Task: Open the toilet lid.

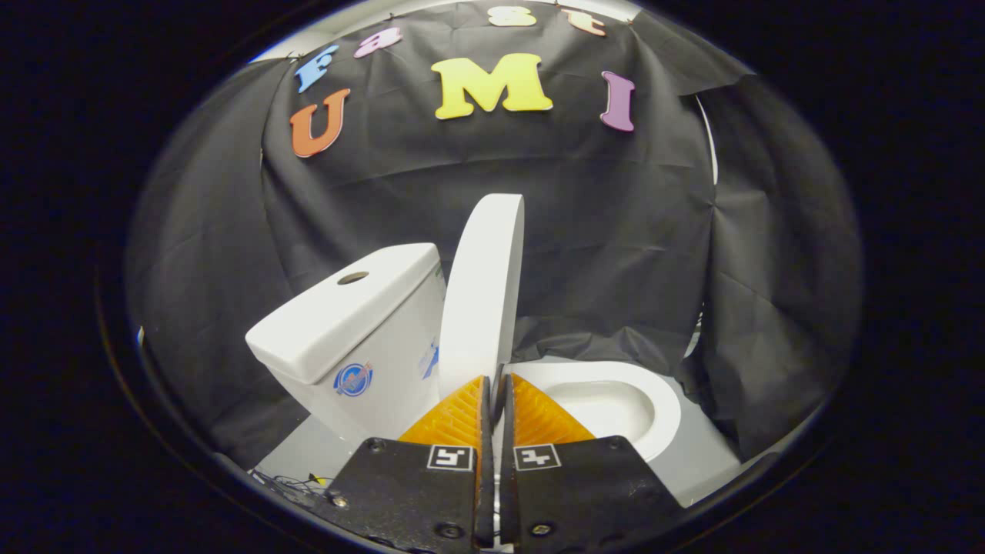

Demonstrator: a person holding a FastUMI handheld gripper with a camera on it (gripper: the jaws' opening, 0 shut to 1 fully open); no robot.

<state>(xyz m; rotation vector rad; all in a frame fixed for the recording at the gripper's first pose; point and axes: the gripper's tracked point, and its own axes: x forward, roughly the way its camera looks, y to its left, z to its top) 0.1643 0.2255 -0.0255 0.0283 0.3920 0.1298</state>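
Standing raised on edge, the lid [483, 296] rises just ahead of the tongs [495, 388], beside the tank [350, 319]. The tongs' orange fingers [454, 419] are nearly together, tips at the lid's lower edge; whether they pinch it I cannot tell. The bowl [616, 404] lies open beyond.

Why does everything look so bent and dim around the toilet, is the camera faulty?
Gripper view: a fisheye lens bows the tank and raised lid; light falls on the white porcelain and bowl while the cloth wall fades to dark outward; the gripper, fingers nearly closed at the lid's lower edge, looks oversized but sharp.
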